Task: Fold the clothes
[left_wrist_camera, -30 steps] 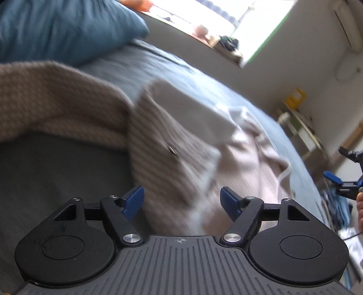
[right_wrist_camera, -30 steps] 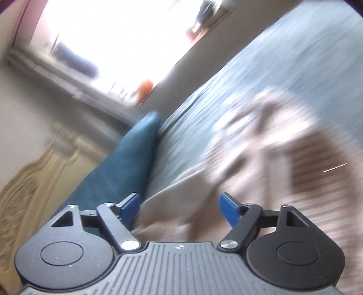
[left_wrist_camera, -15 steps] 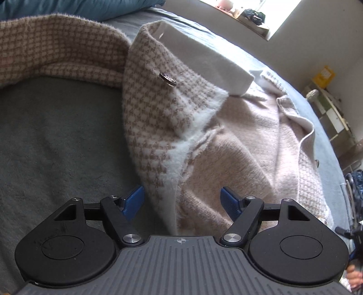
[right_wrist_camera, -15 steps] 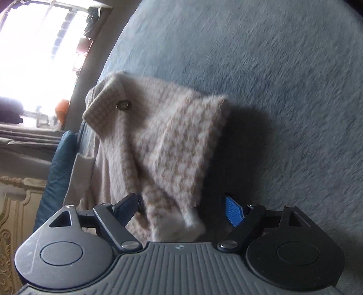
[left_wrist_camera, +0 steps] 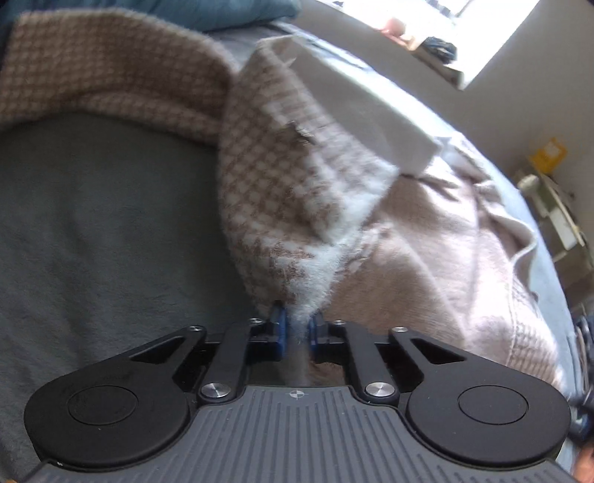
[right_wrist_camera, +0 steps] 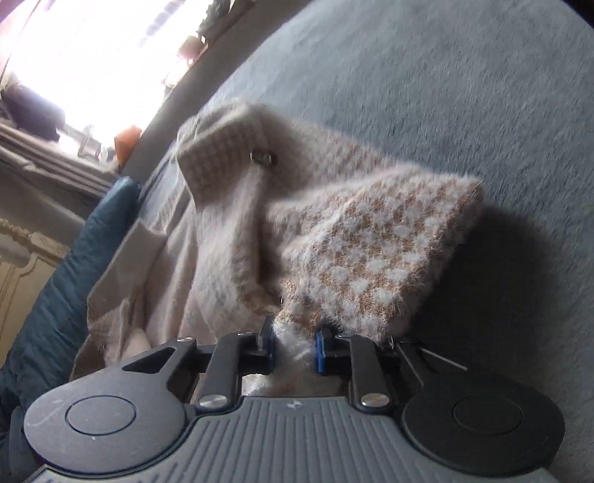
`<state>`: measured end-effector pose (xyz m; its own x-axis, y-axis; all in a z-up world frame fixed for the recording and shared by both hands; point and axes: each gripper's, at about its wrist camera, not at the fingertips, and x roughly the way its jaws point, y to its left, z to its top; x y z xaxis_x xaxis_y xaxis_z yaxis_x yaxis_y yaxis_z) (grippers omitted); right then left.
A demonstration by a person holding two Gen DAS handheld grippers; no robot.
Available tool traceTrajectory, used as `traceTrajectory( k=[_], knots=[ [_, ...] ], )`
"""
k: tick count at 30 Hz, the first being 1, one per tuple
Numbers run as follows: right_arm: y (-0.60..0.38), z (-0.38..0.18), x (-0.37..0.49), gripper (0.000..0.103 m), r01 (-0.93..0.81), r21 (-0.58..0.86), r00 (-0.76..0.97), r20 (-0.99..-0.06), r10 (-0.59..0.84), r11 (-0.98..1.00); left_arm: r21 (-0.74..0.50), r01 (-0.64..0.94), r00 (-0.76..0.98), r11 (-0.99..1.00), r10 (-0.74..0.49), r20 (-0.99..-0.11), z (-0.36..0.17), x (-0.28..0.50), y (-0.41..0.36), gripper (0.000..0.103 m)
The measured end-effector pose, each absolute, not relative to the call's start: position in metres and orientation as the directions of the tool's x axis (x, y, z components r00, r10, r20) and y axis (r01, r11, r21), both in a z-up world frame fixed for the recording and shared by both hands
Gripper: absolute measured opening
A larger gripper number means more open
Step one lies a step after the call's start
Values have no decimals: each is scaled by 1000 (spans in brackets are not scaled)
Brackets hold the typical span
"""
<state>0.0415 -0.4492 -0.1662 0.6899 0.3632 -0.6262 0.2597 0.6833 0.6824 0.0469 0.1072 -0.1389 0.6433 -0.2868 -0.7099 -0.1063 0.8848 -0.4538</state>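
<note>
A fuzzy beige-and-white houndstooth cardigan [left_wrist_camera: 289, 193] lies rumpled on a grey bed [left_wrist_camera: 92, 230]. My left gripper [left_wrist_camera: 296, 330] is shut on its white fuzzy edge, the fabric pinched between the blue pads. In the right wrist view the same cardigan [right_wrist_camera: 364, 252] rises in a fold, with a metal button [right_wrist_camera: 264, 158] showing farther back. My right gripper [right_wrist_camera: 295, 347] is shut on another corner of its hem. A white paper tag or card [left_wrist_camera: 356, 100] rests on the garment beyond the left gripper.
A teal pillow [right_wrist_camera: 63, 297] lies along the headboard side. A bright window sill [left_wrist_camera: 427, 33] with small objects runs behind the bed. Shelves and clutter [left_wrist_camera: 549, 208] stand at the right. Grey bedcover [right_wrist_camera: 464, 93] spreads to the right of the cardigan.
Both grippers were open half a second ago and have now closed on the cardigan's edge. The fabric has lifted slightly at each pinch.
</note>
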Motion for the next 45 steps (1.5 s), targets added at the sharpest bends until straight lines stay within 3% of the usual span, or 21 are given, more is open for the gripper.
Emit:
traceTrajectory(
  k=[4,7,9,11,15,18,21,24,25,31,34,37,38,41,45],
  knots=[
    [-499,-115,47,20,251,698,833,-508,217,671,-589,127,610,798,-531,-588,-124,38,83,7],
    [-529,-91,54,20,266,680,869,-476,135,683,-586,247,536,772,-612,-582,-128,32,61,7],
    [-542,-96,60,21,315,641,846,-524,99,700,-584,296,476,755,-647,-596,-134,30,48,7],
    [-554,-119,63,26,393,606,780,-618,98,691,-595,257,405,762,-644,-650,-153,33,46,7],
    [-562,-165,46,29,621,427,604,-795,-54,658,-648,152,329,746,-656,-679,-178,32,57,9],
    [-564,-169,23,30,652,431,610,-787,-94,624,-664,115,332,739,-659,-675,-180,30,68,21],
    [-548,-145,15,34,561,439,685,-722,-97,701,-623,142,363,769,-626,-690,-171,25,70,33],
    [-512,-116,27,47,393,355,746,-662,-69,848,-575,168,395,801,-589,-705,-162,20,71,38],
    [-498,-108,33,47,328,322,759,-649,-45,888,-559,173,407,811,-576,-709,-159,17,72,39],
    [-402,-122,76,47,-59,336,657,-696,290,940,-544,137,448,827,-542,-711,-156,11,82,47],
    [-386,-143,102,44,-59,227,606,-766,216,972,-537,149,461,831,-538,-705,-153,10,86,47],
    [-427,-143,125,40,99,142,693,-720,35,985,-539,148,481,829,-537,-693,-150,11,93,49],
    [-453,-140,129,40,204,173,725,-689,-30,964,-546,140,490,826,-537,-687,-150,11,96,51],
    [-539,-130,118,43,503,439,775,-611,-164,744,-564,119,516,817,-536,-668,-150,12,105,54],
    [-582,-127,80,46,526,675,820,-563,-99,517,-589,91,550,803,-533,-643,-149,14,117,58]
  ],
)
